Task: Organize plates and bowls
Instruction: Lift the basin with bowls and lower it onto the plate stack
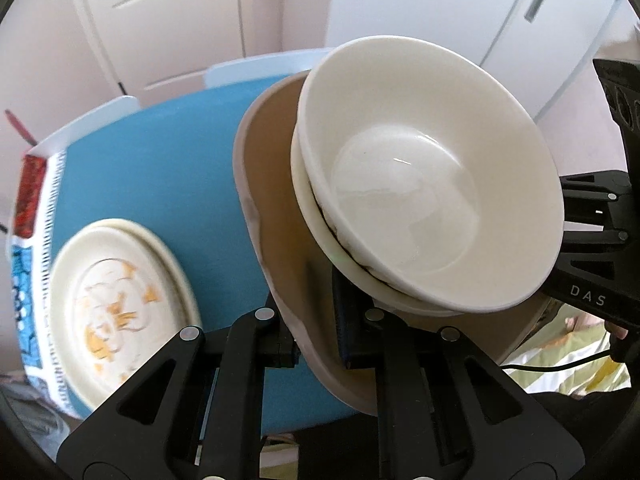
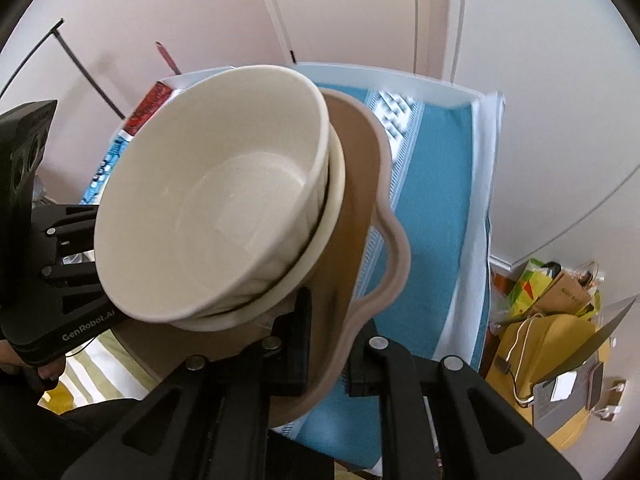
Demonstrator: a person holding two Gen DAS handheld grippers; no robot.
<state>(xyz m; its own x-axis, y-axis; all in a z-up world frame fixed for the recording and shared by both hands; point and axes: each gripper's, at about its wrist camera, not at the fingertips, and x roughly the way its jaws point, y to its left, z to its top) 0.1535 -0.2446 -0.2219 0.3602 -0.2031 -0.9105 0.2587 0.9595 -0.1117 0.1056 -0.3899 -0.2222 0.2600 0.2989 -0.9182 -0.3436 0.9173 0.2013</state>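
Both claws are clenched on a brown tray's rim, left claw (image 1: 316, 344) at its six o'clock edge, right claw (image 2: 326, 352) opposite. The tray (image 1: 276, 184) carries two nested white bowls (image 1: 432, 184), above the table (image 1: 160, 184).

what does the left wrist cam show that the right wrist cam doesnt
Only the left wrist view shows the cat-print plate lying on the blue tablecloth.

Only the right wrist view shows the yellow appliance and the bags on the floor beside the table.

Both show the tan tray gripped on opposite rims by the left gripper and right gripper, carrying the nested white bowls.
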